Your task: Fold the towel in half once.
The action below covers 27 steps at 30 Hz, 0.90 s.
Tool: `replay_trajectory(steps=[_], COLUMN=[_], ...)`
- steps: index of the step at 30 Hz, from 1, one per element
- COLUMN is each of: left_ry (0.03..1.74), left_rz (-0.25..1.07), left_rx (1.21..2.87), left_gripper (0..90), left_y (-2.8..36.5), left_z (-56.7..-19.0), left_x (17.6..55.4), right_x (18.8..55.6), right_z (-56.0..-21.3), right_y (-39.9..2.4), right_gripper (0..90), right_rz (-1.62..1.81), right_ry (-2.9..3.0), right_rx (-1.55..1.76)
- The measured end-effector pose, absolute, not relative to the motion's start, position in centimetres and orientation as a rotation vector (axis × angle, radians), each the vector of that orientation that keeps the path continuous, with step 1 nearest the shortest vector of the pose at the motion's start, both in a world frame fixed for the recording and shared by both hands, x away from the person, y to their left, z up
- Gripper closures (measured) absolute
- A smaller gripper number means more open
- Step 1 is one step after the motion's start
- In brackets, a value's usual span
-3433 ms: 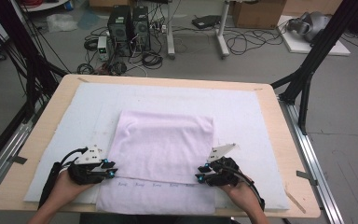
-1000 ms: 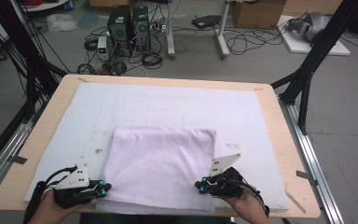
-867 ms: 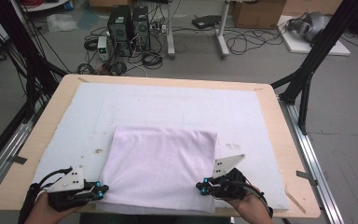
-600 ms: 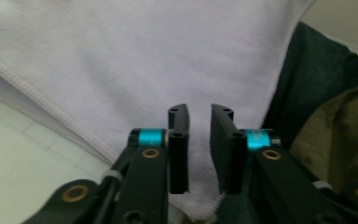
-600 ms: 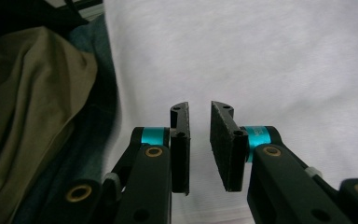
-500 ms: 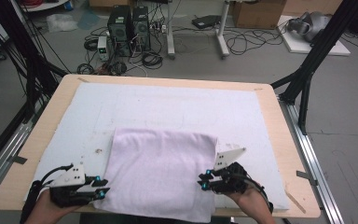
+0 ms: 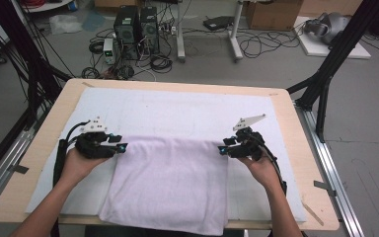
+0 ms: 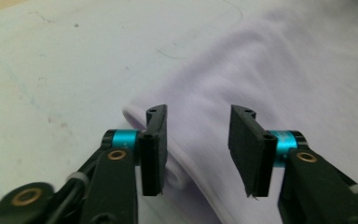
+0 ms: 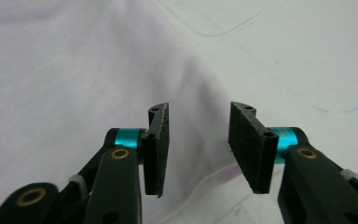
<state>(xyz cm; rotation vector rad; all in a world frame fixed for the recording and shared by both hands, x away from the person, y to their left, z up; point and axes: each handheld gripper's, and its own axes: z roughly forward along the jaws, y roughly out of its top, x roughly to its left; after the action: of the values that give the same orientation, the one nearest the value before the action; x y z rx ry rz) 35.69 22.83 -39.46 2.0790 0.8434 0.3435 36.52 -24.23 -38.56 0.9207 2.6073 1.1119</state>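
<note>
A pale lilac towel (image 7: 170, 182) lies flat on the white mat (image 7: 177, 111), its near edge hanging over the table's front. My left gripper (image 7: 121, 147) sits at the towel's far left corner and my right gripper (image 7: 222, 149) at its far right corner. In the left gripper view the left gripper (image 8: 198, 144) is open, with the towel's (image 8: 270, 70) rolled corner edge lying under and between the jaws, unpressed. The right gripper (image 9: 198, 144) is open too, over the towel's (image 9: 74, 70) edge. Both pairs of jaws have just been opening.
The wooden table (image 7: 296, 123) has bare mat beyond the towel and to both sides. Black frame posts (image 7: 325, 84) stand at the right corner. Computer towers (image 7: 135, 27) and cables lie on the floor behind.
Both hands have left the towel's near corners and moved away from the person to its far corners. Both grippers, shut before, now stand open. The towel lies still.
</note>
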Motion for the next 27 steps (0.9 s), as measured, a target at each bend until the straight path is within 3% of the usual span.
replay_trajectory(steps=[5,8,9,11,13,21,25,27], left_ry=[0.906,0.95,0.94,0.866,0.823,0.668,0.605,0.574], left_rz=[0.291,0.229,0.19,0.147,0.152,0.304,0.24,0.188], left_rx=[2.053,2.084,2.086,2.095,2.085,2.04,2.095,2.135], left_gripper=[44.7,41.3,45.2,75.9,83.9,84.3,82.8,76.5], left_y=[22.7,22.7,22.9,23.1,23.2,24.1,24.8,25.0], left_z=[-40.2,-40.7,-40.8,-40.7,-40.3,-38.0,-39.5,-40.5], left_x=[38.6,39.9,40.1,40.0,39.6,34.7,31.0,29.7], right_x=[38.7,39.6,39.8,39.8,39.6,36.2,33.2,31.9], right_z=[-39.8,-40.6,-40.7,-40.8,-40.5,-37.8,-37.7,-38.4], right_y=[-24.8,-24.9,-24.9,-24.9,-24.8,-25.0,-24.7,-24.5], right_gripper=[46.9,46.4,50.1,70.8,84.2,84.3,80.8,76.2], right_rz=[1.115,1.147,1.154,1.196,1.212,1.234,1.212,1.161], right_ry=[2.615,2.625,2.632,2.676,2.702,2.641,2.679,2.736], right_rx=[0.98,1.022,1.036,1.016,0.977,0.845,0.751,0.719])
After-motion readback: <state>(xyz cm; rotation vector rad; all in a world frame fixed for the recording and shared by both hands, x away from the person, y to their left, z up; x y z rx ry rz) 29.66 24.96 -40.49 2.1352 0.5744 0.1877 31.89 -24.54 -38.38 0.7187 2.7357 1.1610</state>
